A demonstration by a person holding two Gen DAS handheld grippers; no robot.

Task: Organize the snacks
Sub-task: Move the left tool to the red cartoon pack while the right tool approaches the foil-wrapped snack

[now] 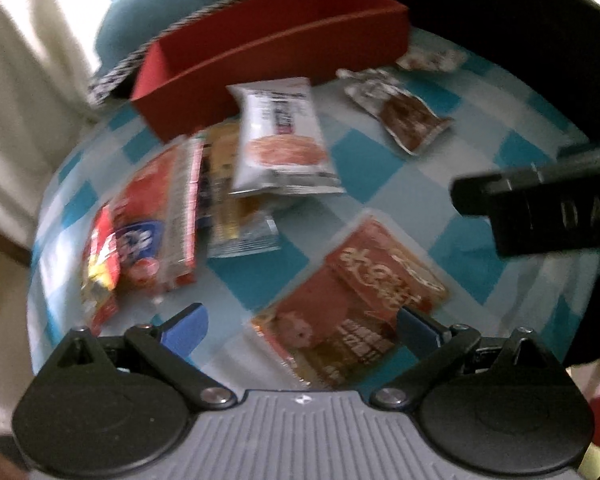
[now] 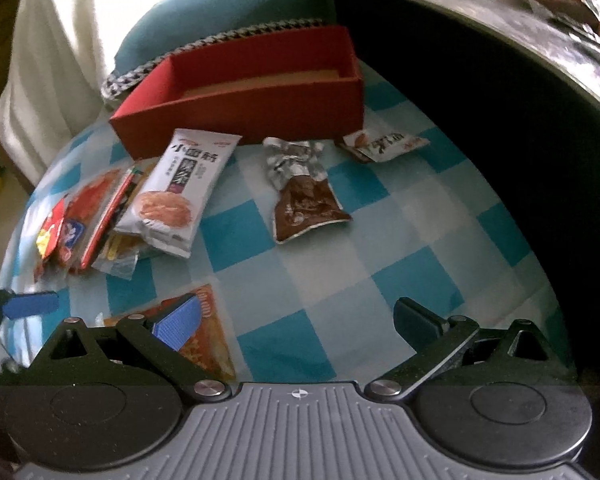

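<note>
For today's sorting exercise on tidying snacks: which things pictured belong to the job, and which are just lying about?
Belong:
open red cardboard box
white cracker packet
brown foil pouch
orange flat sachet
red packets pile

Lying about:
blue-checked tablecloth
white fabric
teal cushion

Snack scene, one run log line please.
left gripper: open over orange packet | right gripper: open | red box: empty

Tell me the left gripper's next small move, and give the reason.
Probably lower the left gripper and close its jaws on the orange snack packet. The jaws stand open around it, the packet lies flat on the checked cloth, and the red box looks empty.
</note>
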